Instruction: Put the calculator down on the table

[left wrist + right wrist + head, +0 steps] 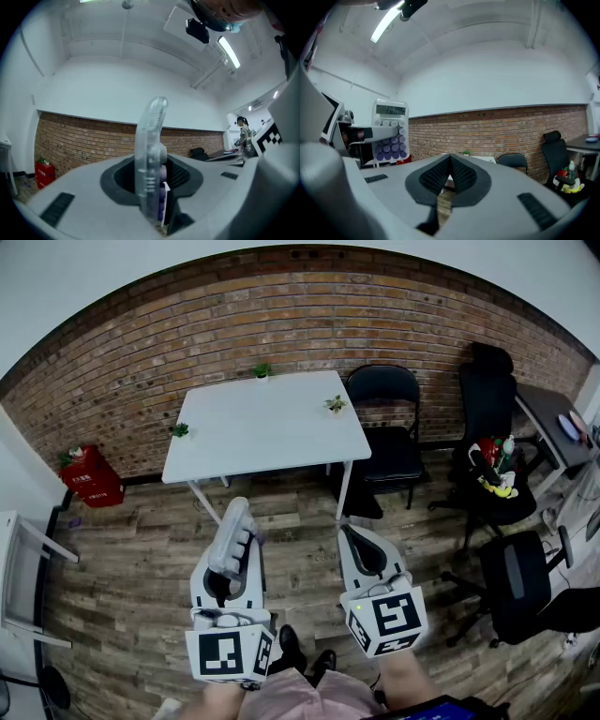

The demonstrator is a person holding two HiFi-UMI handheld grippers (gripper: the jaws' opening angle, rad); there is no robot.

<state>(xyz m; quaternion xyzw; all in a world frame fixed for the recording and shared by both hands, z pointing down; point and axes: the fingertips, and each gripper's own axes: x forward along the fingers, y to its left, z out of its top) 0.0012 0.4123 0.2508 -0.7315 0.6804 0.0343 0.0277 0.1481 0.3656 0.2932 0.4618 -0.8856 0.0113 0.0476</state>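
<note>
White calculator (391, 133), pinched edge-on by the left gripper (153, 174), faces the right gripper view; right gripper (450, 165) is pressed together.

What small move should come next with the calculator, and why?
Probably carry the left tongs forward toward the white table. They grip the calculator, held on edge, and the table lies ahead across the wooden floor, so releasing now would drop it. The right tongs are shut and empty.
</note>
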